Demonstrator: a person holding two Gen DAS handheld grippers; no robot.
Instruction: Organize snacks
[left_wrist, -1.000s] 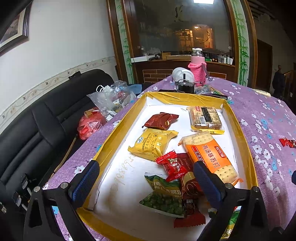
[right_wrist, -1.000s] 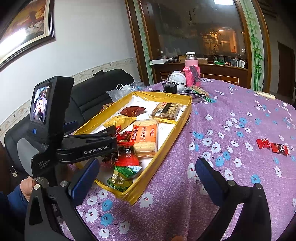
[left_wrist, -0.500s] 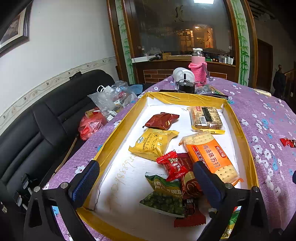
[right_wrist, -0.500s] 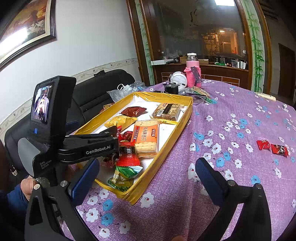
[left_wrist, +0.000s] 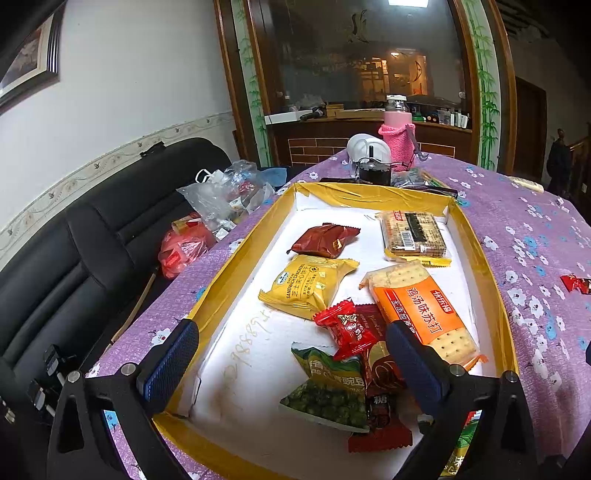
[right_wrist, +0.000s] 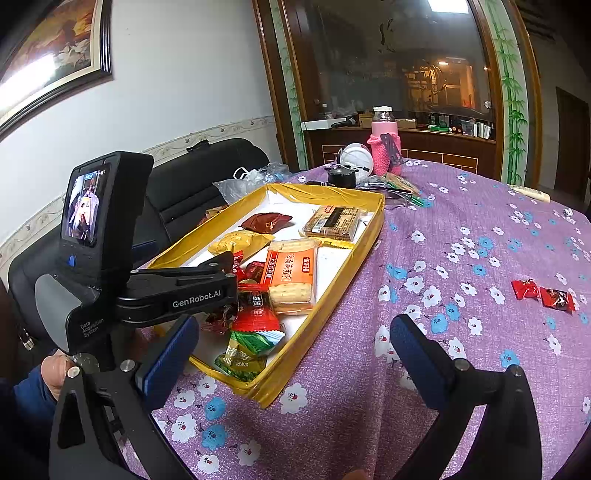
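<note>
Snacks mostly lie in the yellow-rimmed tray, directly ahead of your left gripper, whose jaws are spread wide and hold nothing. Over the last second almost nothing has shifted there, so I judge the latest drop is finished. Your right gripper, likewise released and empty, has lifted slightly above the purple cloth. Two red candies remain outside the tray, ahead and to its right, well apart from it. Bare cloth lies between, so nothing blocks that reach; the left gripper sits close on its left.
</note>
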